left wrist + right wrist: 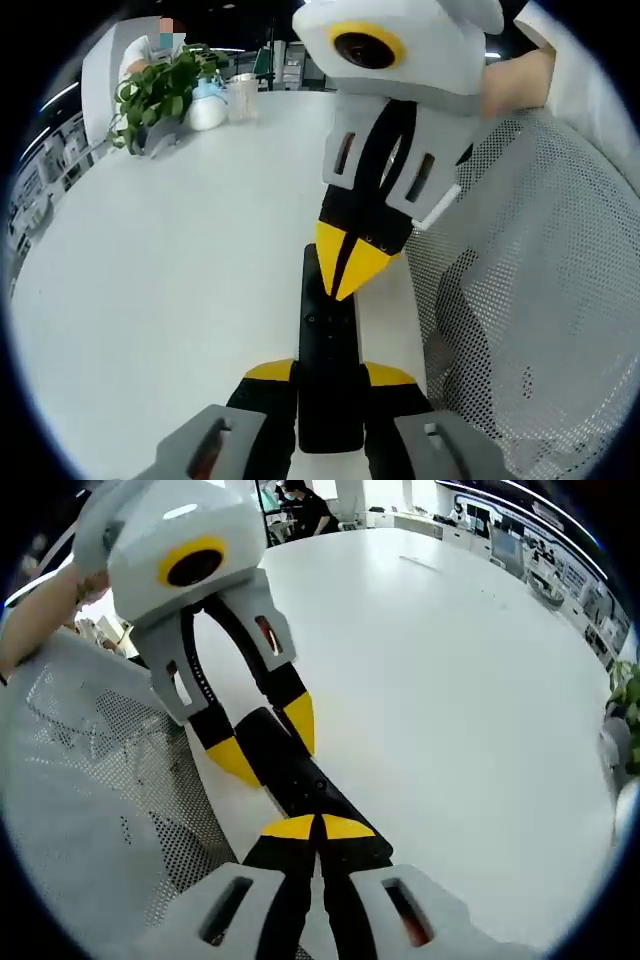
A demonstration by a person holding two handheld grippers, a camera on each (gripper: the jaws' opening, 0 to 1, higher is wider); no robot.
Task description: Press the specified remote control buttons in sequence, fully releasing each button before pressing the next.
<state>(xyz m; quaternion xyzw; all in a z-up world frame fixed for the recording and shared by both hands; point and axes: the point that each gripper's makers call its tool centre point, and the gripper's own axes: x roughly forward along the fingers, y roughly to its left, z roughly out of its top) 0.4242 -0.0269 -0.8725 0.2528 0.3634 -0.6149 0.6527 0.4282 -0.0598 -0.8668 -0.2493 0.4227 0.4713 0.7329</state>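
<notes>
Pretty bright overall, lit from ceiling strip lights you can see far off in the left gripper view. The white table (160,290) comes out almost blown out in the right gripper view, especially the far middle, so surface detail is basically gone there. Shadows are soft and short, just a faint dark patch under the remote (328,350) and behind the mesh chair back (540,300). Heavy fisheye bend: the table edge curves hard and the far room stuff squashes toward the sides. The plant (160,95) is soft and a bit smeared. The near gripper bodies at the bottom look blurry, out of focus. Glossy highlight on the white gripper housing.
</notes>
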